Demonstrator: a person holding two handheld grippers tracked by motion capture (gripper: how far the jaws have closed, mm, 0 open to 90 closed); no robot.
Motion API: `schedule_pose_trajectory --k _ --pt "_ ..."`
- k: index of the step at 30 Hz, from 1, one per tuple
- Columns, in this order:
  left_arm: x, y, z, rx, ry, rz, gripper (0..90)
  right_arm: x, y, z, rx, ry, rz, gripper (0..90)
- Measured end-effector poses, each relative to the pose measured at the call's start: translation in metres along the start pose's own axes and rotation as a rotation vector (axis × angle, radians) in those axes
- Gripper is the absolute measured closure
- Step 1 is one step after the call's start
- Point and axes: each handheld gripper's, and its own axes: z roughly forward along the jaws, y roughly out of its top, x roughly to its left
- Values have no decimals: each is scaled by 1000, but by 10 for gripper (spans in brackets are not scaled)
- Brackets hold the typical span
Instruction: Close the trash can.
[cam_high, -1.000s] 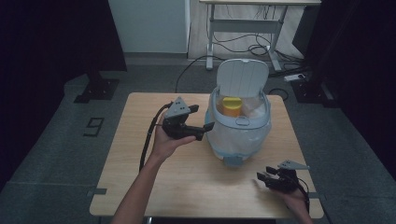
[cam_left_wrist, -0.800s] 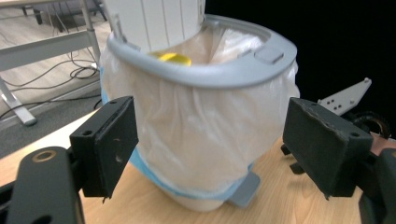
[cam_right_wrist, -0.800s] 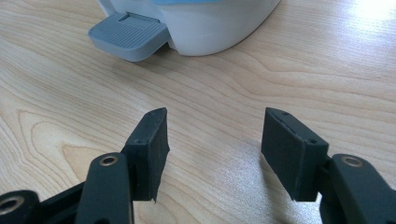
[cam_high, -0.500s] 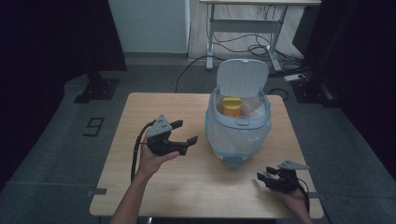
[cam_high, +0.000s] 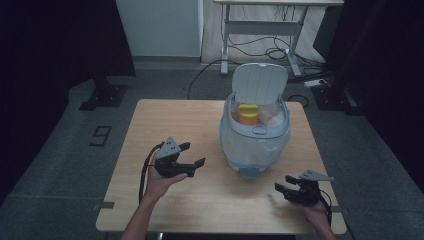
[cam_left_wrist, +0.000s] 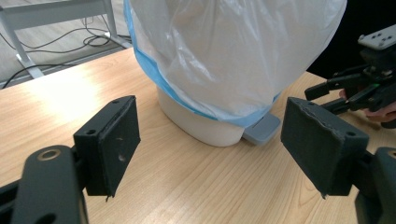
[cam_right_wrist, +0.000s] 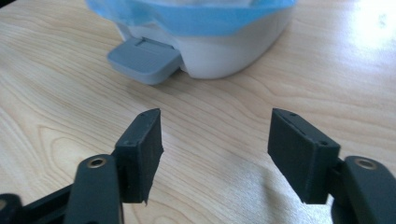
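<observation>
I've got the pedal bin (cam_high: 254, 135) standing upright on the wooden table (cam_high: 165, 120), a bit right of centre and toward the far side. Its lid (cam_high: 261, 82) is tipped up and back, so the top is open. A clear plastic liner (cam_left_wrist: 233, 56) with a blue edge drapes over the outside of the bin. Inside I see a yellow container (cam_high: 247, 114) at the left and sthg pale beside it, prob. more plastic or paper, can't tell from the high view. The grey foot pedal (cam_right_wrist: 144, 59) sticks out at the bin's base on the near side, resting just above the tabletop.

My left gripper (cam_high: 189, 159) hangs over the table, left of the bin and apart from it, jaws spread wide w/ nothing between them. In the left gripper view the pads (cam_left_wrist: 114, 144) frame the bin's white base and the pedal.

My right gripper (cam_high: 283, 187) sits low near the front right corner of the table, near the pedal but not touching it. Its jaws are also apart and empty; in the right gripper view, bare wood shows between them w/ the pedal ahead, left of centre.
</observation>
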Motion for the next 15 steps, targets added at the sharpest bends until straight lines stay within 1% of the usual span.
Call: schedule_pose_trajectory --k 3,6,9,12,15 --pt "-2 -4 1 13 5 11 195 2 5 -5 -4 1 -20 316" --pt "-4 -9 3 40 8 26 195 3 12 -12 -31 8 -15 308" --pt "-7 -13 4 52 6 33 194 5 20 -21 -69 12 -5 305" --pt "-7 -17 4 53 3 28 194 7 29 -30 -103 16 -6 305" --pt "-7 -21 4 54 1 21 194 8 40 -40 -118 17 -21 301"
